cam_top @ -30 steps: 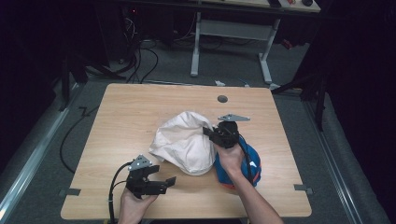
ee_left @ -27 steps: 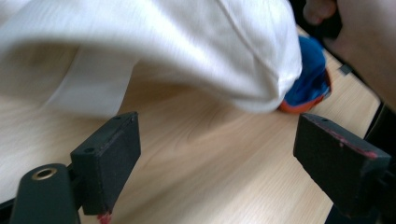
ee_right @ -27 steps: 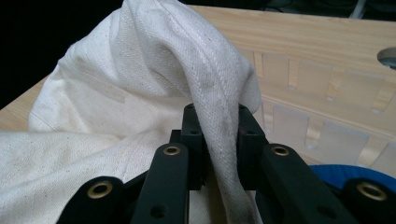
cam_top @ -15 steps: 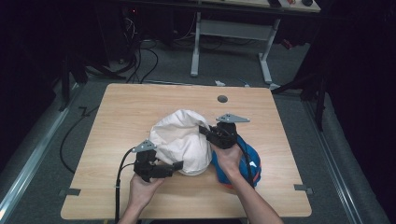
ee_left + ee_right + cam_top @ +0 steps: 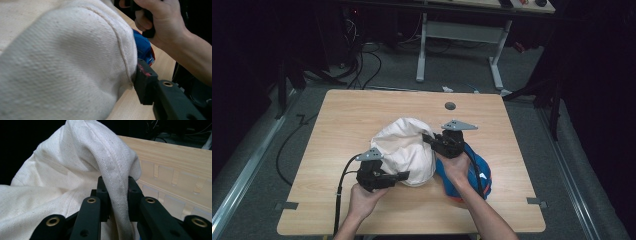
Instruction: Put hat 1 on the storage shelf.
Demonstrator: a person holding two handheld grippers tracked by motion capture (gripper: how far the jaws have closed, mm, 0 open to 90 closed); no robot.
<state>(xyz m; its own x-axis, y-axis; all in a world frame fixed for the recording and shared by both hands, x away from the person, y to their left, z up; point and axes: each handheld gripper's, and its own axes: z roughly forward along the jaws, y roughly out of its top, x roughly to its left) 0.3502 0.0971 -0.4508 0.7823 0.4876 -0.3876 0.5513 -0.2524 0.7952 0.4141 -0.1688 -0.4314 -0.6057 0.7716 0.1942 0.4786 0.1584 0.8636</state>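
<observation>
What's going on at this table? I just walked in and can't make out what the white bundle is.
A person is working a cream cloth bag with a handheld tool in each hand. The right tool is shut on a fold of the bag's hem, holding it up. The left tool is at the bag's near edge, and its jaws have just been closing on the fabric. A blue item lies partly under the bag, on the wooden table.

No readable text, label, brand, number or sign on anything.
</observation>
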